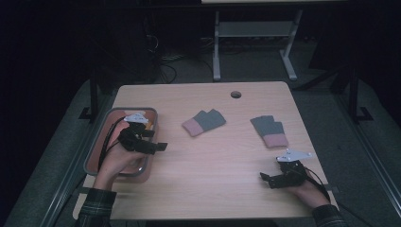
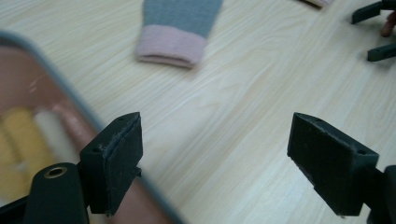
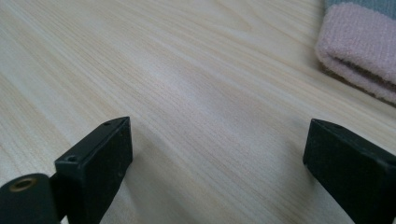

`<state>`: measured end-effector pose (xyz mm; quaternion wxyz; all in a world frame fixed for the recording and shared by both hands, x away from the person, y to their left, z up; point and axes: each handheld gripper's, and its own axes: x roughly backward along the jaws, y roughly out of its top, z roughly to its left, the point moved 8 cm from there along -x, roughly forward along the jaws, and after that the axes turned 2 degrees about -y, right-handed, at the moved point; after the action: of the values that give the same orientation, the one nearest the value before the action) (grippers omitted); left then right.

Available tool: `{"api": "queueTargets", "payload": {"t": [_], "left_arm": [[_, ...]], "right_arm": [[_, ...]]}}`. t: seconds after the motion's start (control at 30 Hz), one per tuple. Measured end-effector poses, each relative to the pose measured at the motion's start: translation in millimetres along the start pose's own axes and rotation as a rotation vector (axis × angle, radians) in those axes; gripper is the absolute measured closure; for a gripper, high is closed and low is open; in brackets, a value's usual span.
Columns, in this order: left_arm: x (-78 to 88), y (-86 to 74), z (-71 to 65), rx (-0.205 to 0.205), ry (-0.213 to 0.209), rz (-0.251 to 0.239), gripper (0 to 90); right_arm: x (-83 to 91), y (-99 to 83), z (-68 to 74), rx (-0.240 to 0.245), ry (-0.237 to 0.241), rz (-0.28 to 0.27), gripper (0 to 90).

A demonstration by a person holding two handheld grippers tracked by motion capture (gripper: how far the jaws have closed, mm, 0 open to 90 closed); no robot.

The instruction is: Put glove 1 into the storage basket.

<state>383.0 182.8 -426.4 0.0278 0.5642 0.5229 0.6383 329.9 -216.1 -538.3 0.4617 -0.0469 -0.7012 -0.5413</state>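
Note:
Two folded grey socks with pink cuffs lie on the wooden table (image 1: pixel 222 156): one sock (image 1: pixel 204 122) near the middle, the other sock (image 1: pixel 270 130) to the right. My left gripper (image 1: pixel 158 146) hangs open over the right edge of a grey-rimmed tray (image 1: pixel 98 142); its view looks past the tray rim (image 2: pixel 70 93) toward the middle sock (image 2: pixel 180 28). At the table's front right my right gripper (image 1: pixel 265 178) stands open, low over bare wood (image 3: pixel 187 93), with the right sock's pink cuff (image 3: pixel 359 51) ahead of it. Nothing sits between either pair of jaws.
The tray has a reddish-brown floor and holds yellow and pale items (image 2: pixel 28 135), blurred. A round cable hole (image 1: pixel 236 94) marks the table's far edge. A white desk frame (image 1: pixel 255 38) stands beyond the table, and the other gripper's jaws (image 2: pixel 373 28) appear far off.

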Motion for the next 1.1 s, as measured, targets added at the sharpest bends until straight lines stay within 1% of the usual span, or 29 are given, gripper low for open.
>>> {"api": "queueTargets", "payload": {"t": [0.03,0.13,0.2,0.47,0.5,0.57,0.67,0.7,0.73,0.8,0.9,0.93,1.0,1.07,1.1], "left_arm": [[-2.1,1.0,-3.4,-0.011,-0.004,0.001,17.7],[-9.4,4.0,-14.6,-0.026,-0.016,-0.004,17.7],[-14.7,5.8,-20.8,-0.031,-0.015,-0.005,17.8],[-34.3,5.9,-40.2,-0.054,-0.022,-0.01,17.8],[-37.0,4.8,-42.6,-0.064,-0.022,-0.002,17.8],[-41.3,3.7,-47.1,-0.069,-0.026,-0.004,17.8],[-48.3,0.3,-52.7,-0.085,-0.03,0.009,17.8],[-50.7,-0.8,-54.8,-0.084,-0.032,0.008,17.8],[-53.9,-2.2,-57.4,-0.082,-0.031,0.008,17.8],[-57.5,-4.7,-59.8,-0.101,-0.026,0.014,17.8],[-65.9,-9.5,-64.4,-0.108,-0.017,0.016,17.8],[-68.8,-11.7,-65.0,-0.118,-0.013,0.018,17.8],[-73.5,-15.7,-66.7,-0.124,-0.013,0.021,17.8],[-77.4,-19.3,-67.4,-0.13,-0.002,0.015,17.5],[-79.5,-21.9,-68.4,-0.127,-0.002,0.016,17.5]], "right_arm": [[0.0,0.0,0.1,-0.001,0.0,0.0,7.8],[0.0,0.0,0.0,0.0,0.0,0.0,7.7],[0.0,0.0,0.0,0.0,0.0,0.0,7.7],[0.0,0.0,0.0,0.0,0.0,0.0,7.7],[0.0,0.0,0.0,0.0,0.0,0.0,7.7],[0.0,0.0,0.0,0.0,0.0,0.0,7.7],[0.0,0.0,0.0,0.0,0.0,0.0,7.7],[0.0,0.0,0.0,0.0,0.0,0.0,7.7],[-0.1,0.0,0.0,0.001,0.0,-0.001,7.7],[0.0,0.0,0.0,0.001,0.0,0.0,7.7],[0.0,0.0,0.0,0.001,0.0,0.0,7.7],[0.0,0.0,-0.1,0.001,0.0,0.001,7.7],[0.0,0.0,0.0,0.001,0.0,0.001,7.7],[0.0,0.0,-0.1,0.001,0.0,0.001,7.7],[0.0,0.0,0.0,0.001,0.0,0.001,7.7]]}}
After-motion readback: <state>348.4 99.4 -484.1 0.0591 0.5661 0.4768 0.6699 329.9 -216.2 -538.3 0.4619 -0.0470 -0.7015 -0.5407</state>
